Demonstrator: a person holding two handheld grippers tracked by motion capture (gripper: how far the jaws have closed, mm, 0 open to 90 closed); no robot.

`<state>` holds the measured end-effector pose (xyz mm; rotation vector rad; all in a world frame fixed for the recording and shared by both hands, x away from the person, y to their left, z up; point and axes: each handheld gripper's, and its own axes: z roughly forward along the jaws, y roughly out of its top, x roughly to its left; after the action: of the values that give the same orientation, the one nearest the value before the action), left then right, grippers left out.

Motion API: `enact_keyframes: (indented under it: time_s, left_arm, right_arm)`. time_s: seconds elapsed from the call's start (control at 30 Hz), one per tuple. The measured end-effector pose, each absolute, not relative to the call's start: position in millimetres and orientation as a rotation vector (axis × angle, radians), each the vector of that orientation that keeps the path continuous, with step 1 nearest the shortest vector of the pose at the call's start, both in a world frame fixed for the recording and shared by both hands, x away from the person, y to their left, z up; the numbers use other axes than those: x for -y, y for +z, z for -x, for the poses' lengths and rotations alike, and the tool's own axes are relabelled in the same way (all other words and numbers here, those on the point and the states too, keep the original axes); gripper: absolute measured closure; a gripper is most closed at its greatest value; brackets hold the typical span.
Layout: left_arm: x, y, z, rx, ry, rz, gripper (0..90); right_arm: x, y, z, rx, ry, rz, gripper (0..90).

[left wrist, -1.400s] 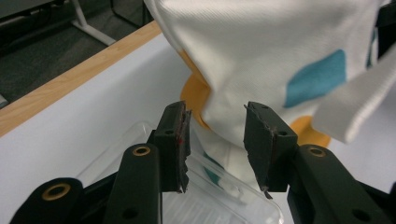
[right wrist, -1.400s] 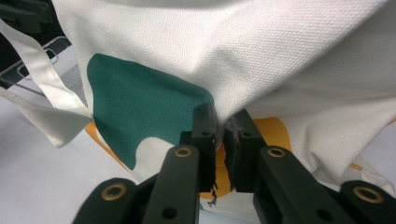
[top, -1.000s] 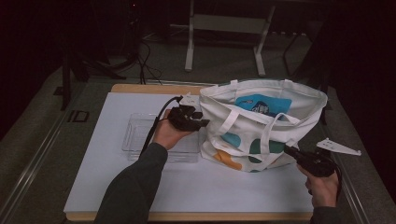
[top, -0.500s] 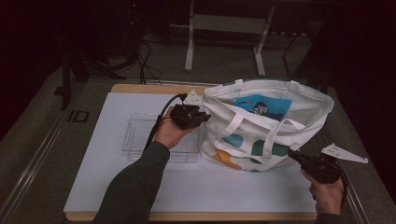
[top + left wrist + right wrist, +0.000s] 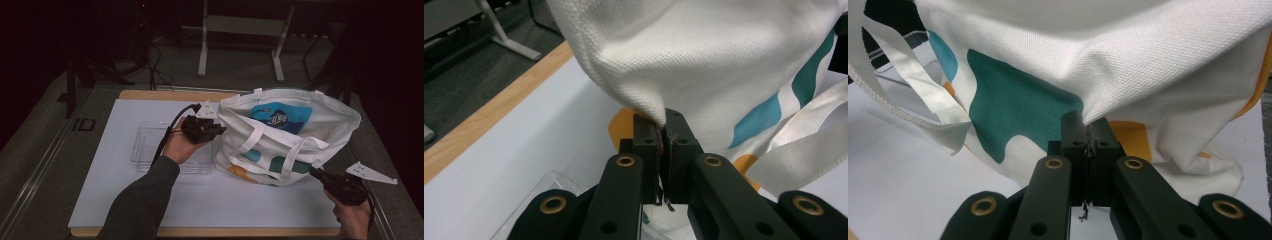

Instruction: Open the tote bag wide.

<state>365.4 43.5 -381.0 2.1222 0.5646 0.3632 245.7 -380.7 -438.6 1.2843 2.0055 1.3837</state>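
A white canvas tote bag (image 5: 280,145) with teal and orange shapes stands open on the white mat, with a blue package (image 5: 280,117) inside it. My left gripper (image 5: 216,131) is shut on the bag's left edge, and its jaws pinch a fold of white cloth (image 5: 644,75). My right gripper (image 5: 313,172) is shut on the bag's lower right side. In the right gripper view the cloth (image 5: 1128,65) bunches between its closed jaws beside a teal patch (image 5: 1018,110). A loose strap (image 5: 913,95) hangs to the left.
A clear plastic tray (image 5: 145,145) lies on the white mat (image 5: 110,190) to the left of the bag, under my left hand. The table's wooden edge (image 5: 165,95) runs along the back. Beyond it, a metal stand (image 5: 240,45) and cables are on the dark floor.
My right hand has drawn back toward the front right with the bag's cloth in its jaws. My left hand has risen a little at the bag's left edge, and the bag mouth has spread wider.
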Motion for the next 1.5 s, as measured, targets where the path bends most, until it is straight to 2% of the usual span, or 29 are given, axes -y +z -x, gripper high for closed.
enact_keyframes:
  time_s: [0.93, 1.5]
  left_arm:
    - [-35.9, -419.6, -357.3, -0.561, 0.259, -2.163, 86.3]
    - [-24.6, -433.6, -358.3, -0.570, 0.287, -2.236, 86.6]
  right_arm:
    - [375.7, -471.3, -236.4, -2.108, 1.297, -1.316, 88.8]
    - [371.3, -492.3, -244.3, -2.156, 1.219, -1.390, 89.0]
